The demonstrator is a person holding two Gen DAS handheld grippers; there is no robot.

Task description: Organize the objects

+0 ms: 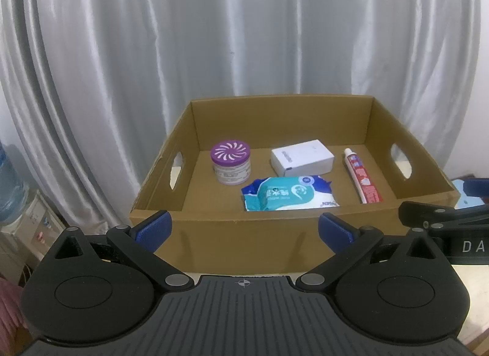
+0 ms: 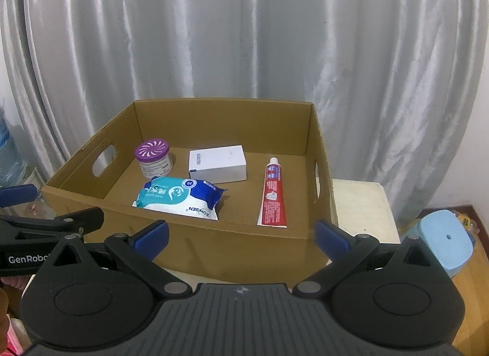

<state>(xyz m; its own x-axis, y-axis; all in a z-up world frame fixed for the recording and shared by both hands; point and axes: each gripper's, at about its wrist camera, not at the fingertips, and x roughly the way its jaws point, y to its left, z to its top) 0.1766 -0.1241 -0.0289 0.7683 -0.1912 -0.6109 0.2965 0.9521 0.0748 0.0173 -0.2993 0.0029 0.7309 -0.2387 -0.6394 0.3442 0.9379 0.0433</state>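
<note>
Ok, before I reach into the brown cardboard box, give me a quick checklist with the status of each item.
1. Left gripper open, empty: ok.
2. Right gripper open, empty: ok.
3. Brown cardboard box open on top, nothing across it: ok.
4. Purple-lidded round jar upright: ok.
5. Red and white toothpaste tube lying flat, apart from the white rectangular carton: ok.
6. Blue and white wipes pack touching the jar: cannot tell.

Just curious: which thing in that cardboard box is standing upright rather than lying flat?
The round jar with the purple swirl lid; the wipes pack, white carton and toothpaste tube lie flat.
</note>
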